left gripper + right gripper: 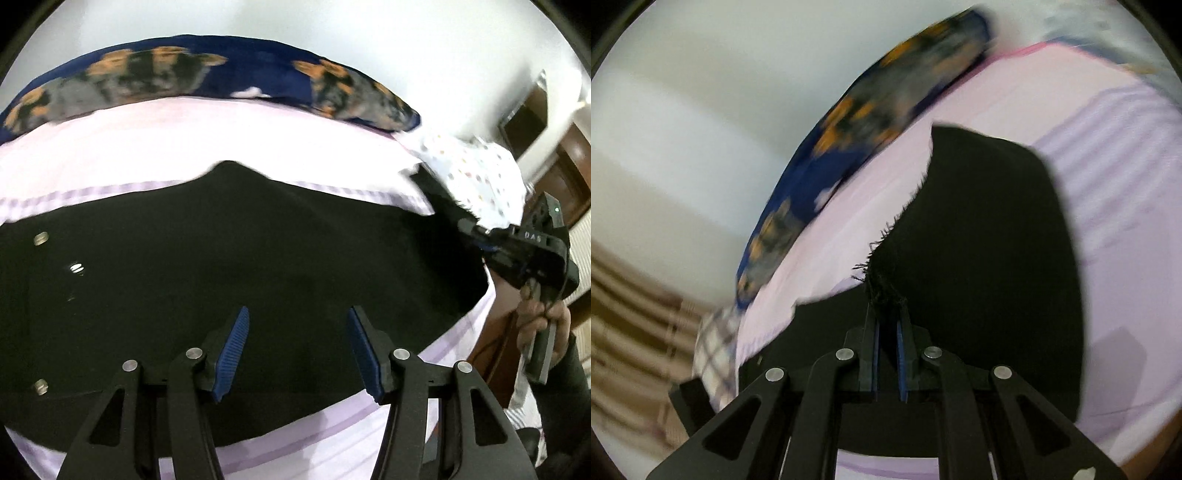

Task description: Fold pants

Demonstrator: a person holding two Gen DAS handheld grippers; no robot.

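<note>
The pants (229, 266) are plain black and spread out wide over a pale pink bedsheet (221, 140) with lilac stripes. A few metal buttons or rivets show near their left end in the left wrist view. The far edge has a small peak poking up onto the sheet. In the right wrist view one frayed corner of the pants (990, 229) is lifted off the sheet, loose threads sticking out, and the cloth drapes down from there.
</note>
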